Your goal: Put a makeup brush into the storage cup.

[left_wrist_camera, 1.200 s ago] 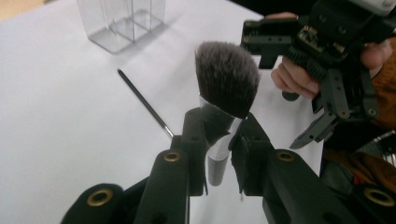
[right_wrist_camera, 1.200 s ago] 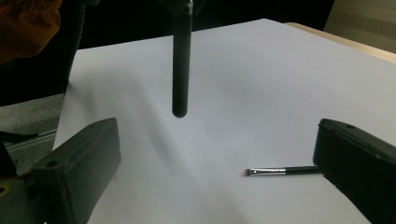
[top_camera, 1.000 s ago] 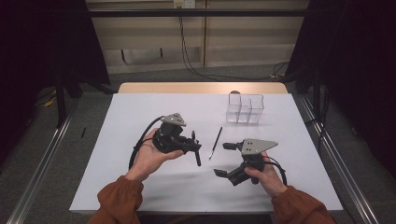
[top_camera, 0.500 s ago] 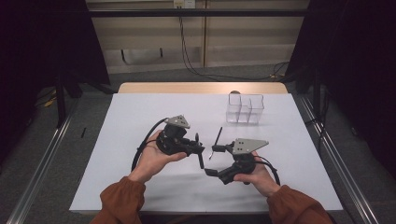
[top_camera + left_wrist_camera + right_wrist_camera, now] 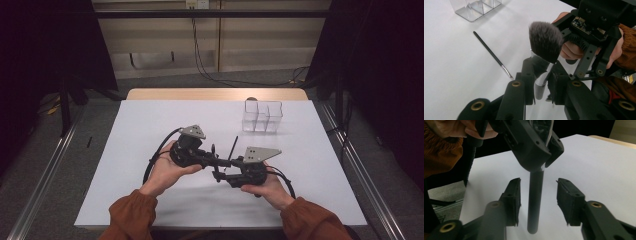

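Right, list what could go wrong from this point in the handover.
1. The right gripper has just been closing around the brush handle, but its pads stand apart from it; if the left gripper lets go early, the brush may drop.
2. The left gripper grips near the silver ferrule; an off-centre squeeze could tilt the brush.
3. The thin brush lies close by and could be knocked.

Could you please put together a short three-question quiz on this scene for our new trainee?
1. True or false: the left gripper is shut on the big makeup brush.
2. Where does the brush's dark handle sit relative to the right gripper?
A. Between its jaws, untouched by the pads
B. Clamped tight
C. Far outside them
3. What lies on the white table between the grippers and the clear organizer?

Key:
1. True.
2. A; those jaws have just been closing.
3. A thin dark brush.
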`<state>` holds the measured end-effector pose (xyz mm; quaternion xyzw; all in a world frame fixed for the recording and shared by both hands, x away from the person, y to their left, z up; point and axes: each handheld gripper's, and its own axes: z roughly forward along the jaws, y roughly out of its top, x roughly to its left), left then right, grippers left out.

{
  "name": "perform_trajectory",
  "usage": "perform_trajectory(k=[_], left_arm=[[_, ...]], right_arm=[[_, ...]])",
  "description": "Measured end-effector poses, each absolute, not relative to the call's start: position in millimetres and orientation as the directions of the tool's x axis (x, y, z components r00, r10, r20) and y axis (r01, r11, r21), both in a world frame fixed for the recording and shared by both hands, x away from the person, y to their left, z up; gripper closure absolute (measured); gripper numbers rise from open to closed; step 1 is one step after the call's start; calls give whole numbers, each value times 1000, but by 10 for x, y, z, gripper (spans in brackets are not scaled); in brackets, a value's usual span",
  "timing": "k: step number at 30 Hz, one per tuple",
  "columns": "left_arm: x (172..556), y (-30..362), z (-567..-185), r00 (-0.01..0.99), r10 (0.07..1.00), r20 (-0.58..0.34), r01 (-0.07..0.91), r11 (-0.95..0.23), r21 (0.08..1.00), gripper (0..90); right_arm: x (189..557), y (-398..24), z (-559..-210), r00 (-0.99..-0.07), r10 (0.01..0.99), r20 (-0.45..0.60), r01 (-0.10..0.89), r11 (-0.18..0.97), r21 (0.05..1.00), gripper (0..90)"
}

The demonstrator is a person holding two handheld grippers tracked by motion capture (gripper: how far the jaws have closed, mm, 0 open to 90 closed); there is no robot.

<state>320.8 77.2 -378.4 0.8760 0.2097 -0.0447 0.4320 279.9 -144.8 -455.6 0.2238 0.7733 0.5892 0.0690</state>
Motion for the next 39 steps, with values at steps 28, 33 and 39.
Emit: perform_trajectory(k=[28,33,39], left_arm=[[3211,759,-3847,905,325,-273,411,-513,754,754],[3213,758,-3862,907,318,-277,409,-504,761,681],[3188,789,-3846,907,356,-226,386,-490,781,511]], right_arm=[[2811,-1463,-4564,-892,418,173,270,184,945,800],[2807,-1466,-4554,-891,419,172,269,184,946,800],[2818,-1488,-4544,-888,428,169,266,178,948,800]])
